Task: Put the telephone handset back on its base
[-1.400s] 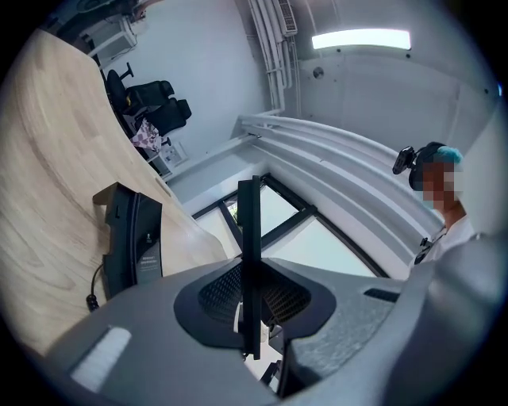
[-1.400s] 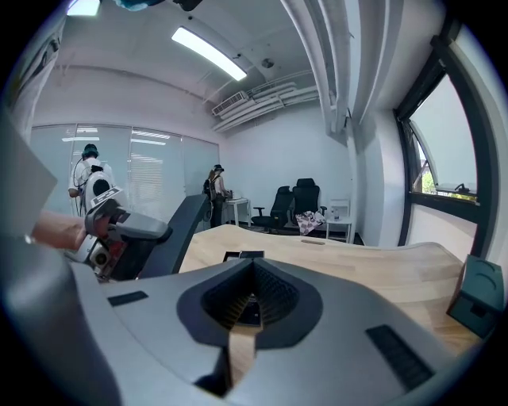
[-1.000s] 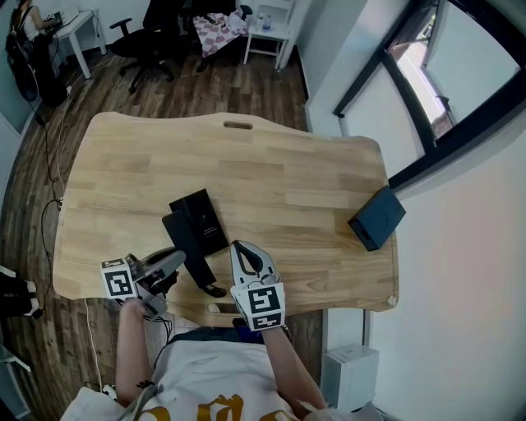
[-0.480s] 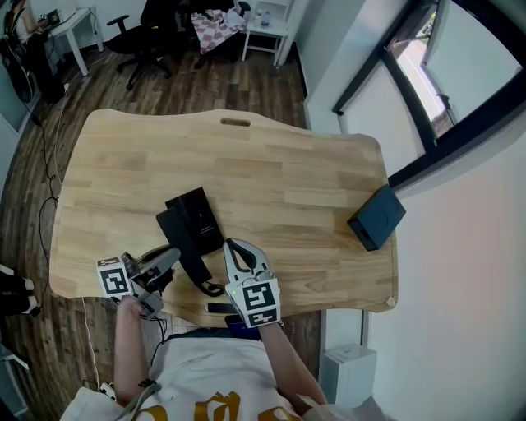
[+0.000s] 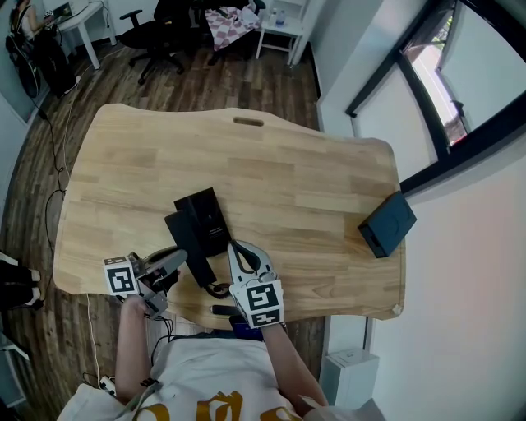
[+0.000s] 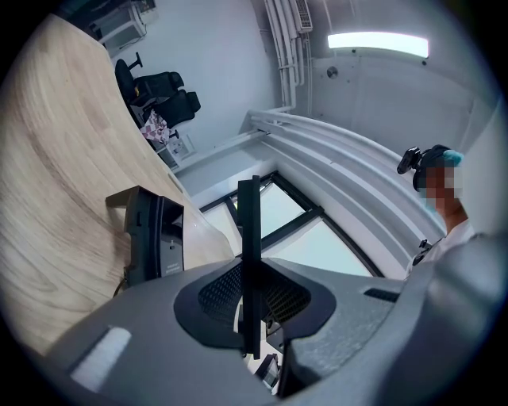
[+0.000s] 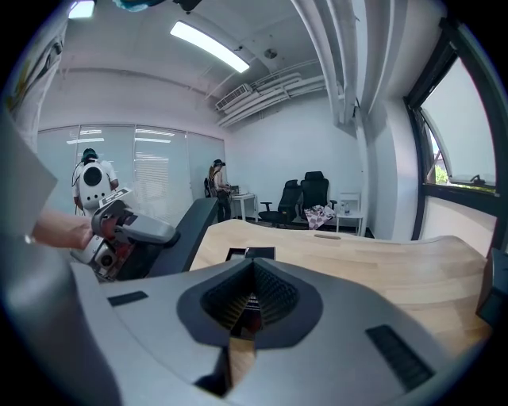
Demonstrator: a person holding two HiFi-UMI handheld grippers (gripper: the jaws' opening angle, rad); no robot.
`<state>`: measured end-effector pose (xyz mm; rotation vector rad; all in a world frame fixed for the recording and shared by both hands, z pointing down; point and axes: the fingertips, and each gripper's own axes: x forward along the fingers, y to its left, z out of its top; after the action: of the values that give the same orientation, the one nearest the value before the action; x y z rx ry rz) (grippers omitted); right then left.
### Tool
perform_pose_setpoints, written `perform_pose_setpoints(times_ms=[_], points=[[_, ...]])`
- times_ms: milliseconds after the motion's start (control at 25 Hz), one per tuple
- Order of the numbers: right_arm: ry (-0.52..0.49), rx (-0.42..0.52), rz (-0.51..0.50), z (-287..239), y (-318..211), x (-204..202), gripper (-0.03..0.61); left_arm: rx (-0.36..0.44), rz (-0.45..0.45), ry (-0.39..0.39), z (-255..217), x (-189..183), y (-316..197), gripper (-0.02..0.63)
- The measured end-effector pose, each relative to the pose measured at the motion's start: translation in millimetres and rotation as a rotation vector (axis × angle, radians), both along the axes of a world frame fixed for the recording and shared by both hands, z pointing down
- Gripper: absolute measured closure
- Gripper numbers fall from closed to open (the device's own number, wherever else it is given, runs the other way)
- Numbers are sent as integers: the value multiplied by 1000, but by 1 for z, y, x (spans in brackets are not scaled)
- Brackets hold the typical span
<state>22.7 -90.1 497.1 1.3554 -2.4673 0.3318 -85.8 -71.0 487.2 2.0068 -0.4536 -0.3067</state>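
The black telephone base (image 5: 205,215) lies on the wooden table (image 5: 288,181), left of centre. The long black handset (image 5: 191,249) runs along the base's left side, and its cord (image 5: 216,289) curls at the near end. My left gripper (image 5: 176,261) is shut on the handset from the left. In the left gripper view the handset (image 6: 248,238) shows edge-on between the jaws, with the base (image 6: 155,238) beyond. My right gripper (image 5: 233,245) is shut on nothing, just right of the handset's near end. The right gripper view shows the left gripper (image 7: 131,230) holding the handset (image 7: 190,226).
A dark box (image 5: 388,224) sits at the table's right edge. A small dark piece (image 5: 223,310) lies at the near edge by the cord. Office chairs (image 5: 164,25) and a white desk (image 5: 78,20) stand beyond the far side. A wall and window frame (image 5: 427,123) are on the right.
The head view has shifted a little. My left gripper keeps its hold on the handset. My right gripper has drifted slightly closer to the handset's cord end.
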Motion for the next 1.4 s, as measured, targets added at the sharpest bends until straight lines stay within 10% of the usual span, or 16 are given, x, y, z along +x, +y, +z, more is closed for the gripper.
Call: perform_pose_setpoints(times_ms=[1400], points=[[-16, -144, -44, 56, -45, -3, 572, -72, 7, -18, 69, -7, -35, 545]])
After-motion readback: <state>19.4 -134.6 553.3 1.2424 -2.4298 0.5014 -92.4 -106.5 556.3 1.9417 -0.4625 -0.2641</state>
